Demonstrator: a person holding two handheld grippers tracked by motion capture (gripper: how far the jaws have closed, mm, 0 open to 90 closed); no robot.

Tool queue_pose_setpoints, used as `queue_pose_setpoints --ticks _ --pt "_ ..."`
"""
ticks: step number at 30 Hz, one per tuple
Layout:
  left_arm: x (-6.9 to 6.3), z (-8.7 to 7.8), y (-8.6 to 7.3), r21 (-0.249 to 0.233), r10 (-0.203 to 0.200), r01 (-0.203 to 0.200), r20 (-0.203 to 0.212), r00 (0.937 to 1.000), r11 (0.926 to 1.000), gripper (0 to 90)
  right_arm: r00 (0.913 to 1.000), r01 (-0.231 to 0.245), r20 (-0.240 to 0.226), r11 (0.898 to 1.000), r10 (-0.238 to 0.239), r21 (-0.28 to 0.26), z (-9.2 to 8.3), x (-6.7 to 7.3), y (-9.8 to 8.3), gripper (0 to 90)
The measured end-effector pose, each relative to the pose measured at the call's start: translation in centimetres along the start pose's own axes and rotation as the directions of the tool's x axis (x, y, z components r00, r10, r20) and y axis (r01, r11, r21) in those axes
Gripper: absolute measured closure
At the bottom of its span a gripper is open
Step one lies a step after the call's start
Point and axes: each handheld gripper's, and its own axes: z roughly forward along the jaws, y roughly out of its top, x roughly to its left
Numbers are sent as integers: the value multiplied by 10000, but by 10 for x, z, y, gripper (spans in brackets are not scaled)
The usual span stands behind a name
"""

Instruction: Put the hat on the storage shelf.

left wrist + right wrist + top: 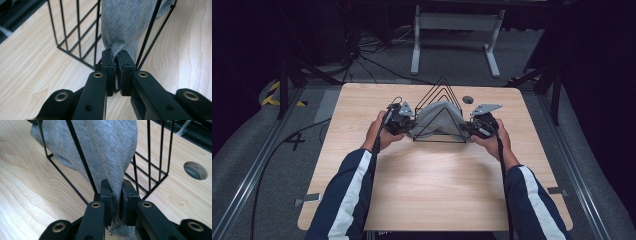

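Holding a grey cloth [437, 119] by both ends is where things stand, and the cloth sits draped over and through the black triangular wire rack [440, 90], which stands toward the far-middle of the wooden table [432, 185]. The left gripper [404, 120] sits just off the rack's left end with its jaws pressed together on a bunched corner of the fabric, as its own camera shows clearly [117, 58]; the right gripper [475, 127] is just off the rack's right end doing the same, jaws pinching a fold of cloth [117, 195] that hangs down past the pads. Biggest risk imo: the fabric threads between the rack's wires, so any tug sideways or upward could snag it on a wire and drag or tip the whole rack, since that thing looks light. Uneven pulling from the two sides could also slide the cloth off to one end and bunch it up. The left pinch only has a small tuft of cloth, so it could slip out under tension. There's also a round cable hole [468, 99] in the table just behind the rack's right side, where a rack foot could catch if it slides back. As for writing, I can't read any brand or label on the cloth, rack or grippers.
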Motion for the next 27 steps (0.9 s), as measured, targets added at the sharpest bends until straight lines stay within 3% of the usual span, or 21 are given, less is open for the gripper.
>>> queue_pose_setpoints --ticks 7,12,19,27 --pt "0 -15 -5 61 15 -15 -63 10000 10000 815 9999 91 56 9999 -91 44 -8 3 3 778" --pt "-1 -33 -8 -193 9 -12 -156 9999 9998 803 9998 206 78 9998 -207 31 -17 6 6 766" --pt "-8 -53 -17 -89 441 -444 -305 9986 9990 801 9987 511 80 9987 -511 57 -32 12 9 749" --pt "-15 -71 -31 112 572 -567 -441 9974 9983 777 9970 776 21 9969 -777 144 -43 18 6 721"
